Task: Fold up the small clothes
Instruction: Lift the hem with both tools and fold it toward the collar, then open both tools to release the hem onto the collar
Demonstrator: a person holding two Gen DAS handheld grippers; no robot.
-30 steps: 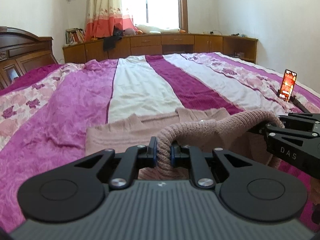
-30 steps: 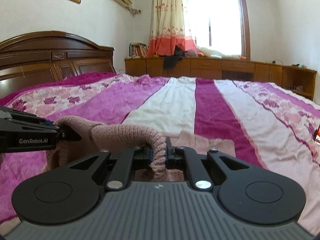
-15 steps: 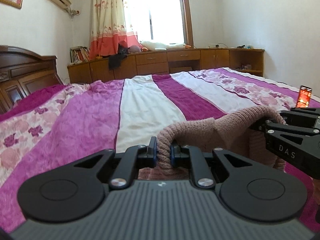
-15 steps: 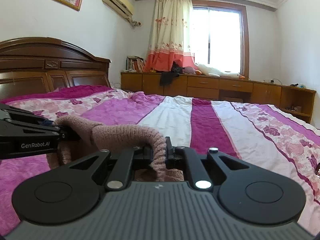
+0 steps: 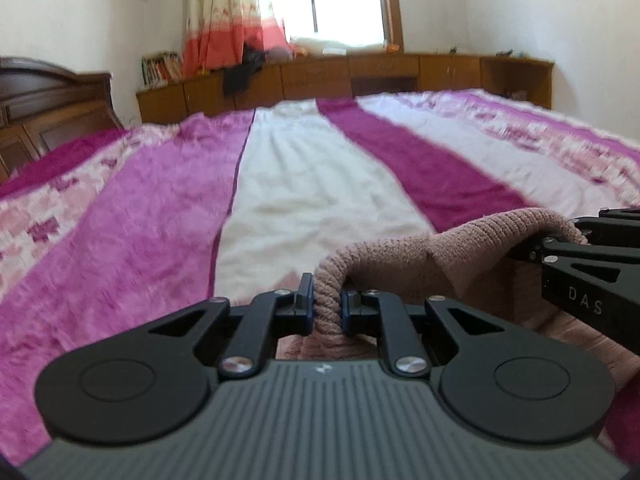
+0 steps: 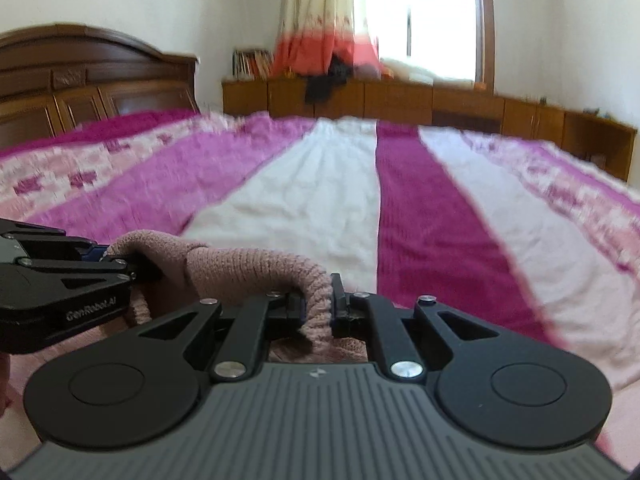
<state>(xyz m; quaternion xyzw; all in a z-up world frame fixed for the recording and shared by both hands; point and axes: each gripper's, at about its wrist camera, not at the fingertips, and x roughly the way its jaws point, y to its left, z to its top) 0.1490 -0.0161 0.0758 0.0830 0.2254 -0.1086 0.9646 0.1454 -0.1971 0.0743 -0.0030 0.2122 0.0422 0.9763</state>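
Left gripper [image 5: 326, 304] clamped on a ribbed edge of one dusty-pink knitted garment [image 5: 460, 248], fabric pinched between both fingers. Right gripper [image 6: 318, 306] likewise closed on the same garment [image 6: 244, 268], a second point along the same rolled edge. Two grippers, one garment, held up as a sagging bridge between them, close side by side; right gripper seen at the right edge of the left wrist view [image 5: 560, 240], left gripper at the left edge of the right wrist view [image 6: 112, 258]. Lower part of the garment hidden behind the gripper bodies; whether it touches the bed cannot be told.

Underneath and ahead, one bed [image 5: 320, 184] with a striped bedspread: magenta, white, dark purple and floral pink bands running away from the cameras. Broad flat surface ahead of both grippers, nothing lying on the stripes in view. One dark wooden headboard [image 6: 80, 84] bounding the bed on the left. Far edge of the bed met by one long low wooden cabinet [image 5: 400, 72] that wraps round the corner to the right. On top of the cabinet, a dark piece of clothing [image 5: 244, 68] hanging over the front and a row of books [image 5: 160, 66]. One window [image 6: 432, 12] with one cream and orange curtain [image 6: 316, 20]. Background blurred in both views.
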